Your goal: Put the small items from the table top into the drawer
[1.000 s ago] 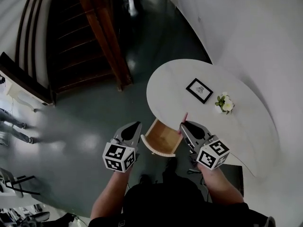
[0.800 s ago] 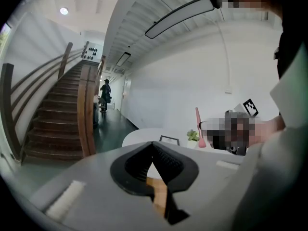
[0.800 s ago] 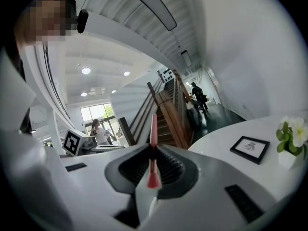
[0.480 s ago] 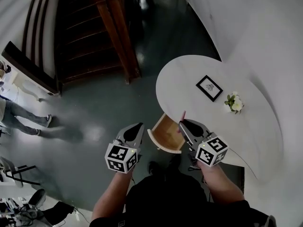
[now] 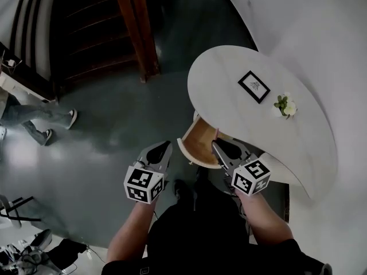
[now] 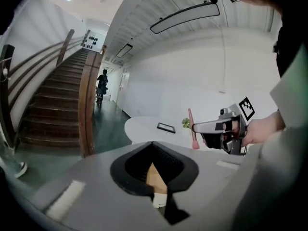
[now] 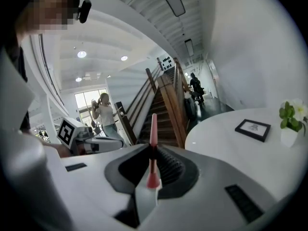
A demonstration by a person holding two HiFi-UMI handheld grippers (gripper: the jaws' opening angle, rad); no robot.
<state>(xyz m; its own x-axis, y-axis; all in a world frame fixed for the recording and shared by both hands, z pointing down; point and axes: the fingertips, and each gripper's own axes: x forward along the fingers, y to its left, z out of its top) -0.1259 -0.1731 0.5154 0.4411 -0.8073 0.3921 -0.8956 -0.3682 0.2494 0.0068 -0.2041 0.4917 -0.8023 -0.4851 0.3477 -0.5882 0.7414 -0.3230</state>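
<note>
Nearest the person, two tools are hovering side by side just off the counter's near edge. The left hand-held gripper (image 5: 162, 149) is keeping its jaws together with nothing between them. Its own view is showing only a sliver of tan wood through the gap behind the tips. The right hand-held gripper (image 5: 221, 148) is clamping a thin pink stick (image 7: 153, 146), which is standing upright between the jaws with its thicker end lowest. The head view is barely showing that stick, while the left gripper view is catching it plainly from the side.

Between the two tips, the drawer (image 5: 186, 152) is standing open under the counter's near edge, showing its wooden inside. The right tip is sitting just beside the drawer's right side.

Beyond it, the white rounded counter (image 5: 229, 116) is carrying a black picture frame (image 5: 254, 86) around its middle. A small potted flower (image 5: 285, 106) is standing nearer the far edge by the wall, well apart from the drawer.

Left of the counter's rounded end, the dark glossy floor (image 5: 114, 130) is lying open as far as the wooden staircase (image 5: 86, 39). A person's legs (image 5: 34, 119) are showing at the far left of the head view. Only the right gripper view is showing a person (image 7: 103, 112) standing by the foot of the stairs.
</note>
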